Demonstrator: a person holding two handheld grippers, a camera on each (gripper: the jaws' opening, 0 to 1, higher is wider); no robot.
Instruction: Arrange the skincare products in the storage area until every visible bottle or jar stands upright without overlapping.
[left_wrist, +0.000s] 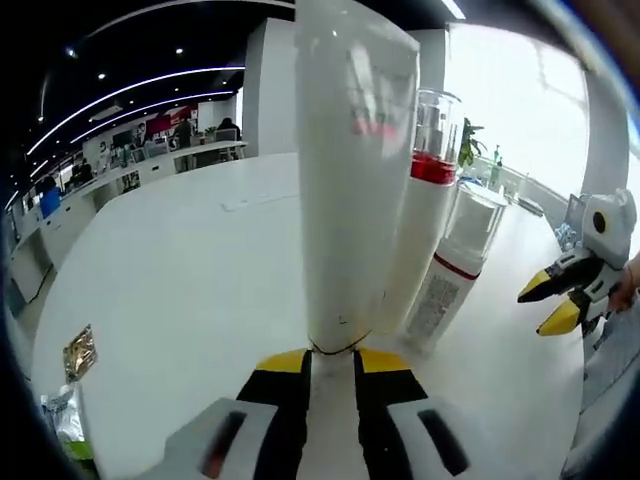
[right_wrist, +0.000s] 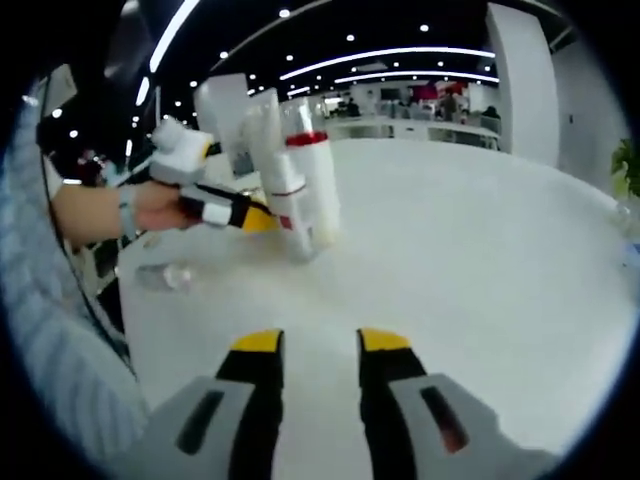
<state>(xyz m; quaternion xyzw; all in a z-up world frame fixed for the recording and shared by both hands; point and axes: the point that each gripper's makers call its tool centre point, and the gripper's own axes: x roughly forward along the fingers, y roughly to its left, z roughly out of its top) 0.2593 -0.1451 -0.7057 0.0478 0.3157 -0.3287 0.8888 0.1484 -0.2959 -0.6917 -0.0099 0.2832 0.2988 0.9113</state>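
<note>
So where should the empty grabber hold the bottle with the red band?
Probably around the bottle with the red band at its straight white middle, below the band, coming sideways from the open table side. It stands upright, and the left gripper holding the white tube crowds its other side.

The right gripper (right_wrist: 318, 345) hangs over the white table (right_wrist: 470, 250) with its jaws parted. At ten o'clock the left gripper (right_wrist: 255, 215) clamps a white tube (right_wrist: 262, 130) beside two red-banded bottles (right_wrist: 310, 190).

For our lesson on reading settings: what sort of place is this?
Probably a large open-plan office or showroom: a big white table, long white counters where people sit in the distance, and curved ceiling light strips overhead.
</note>
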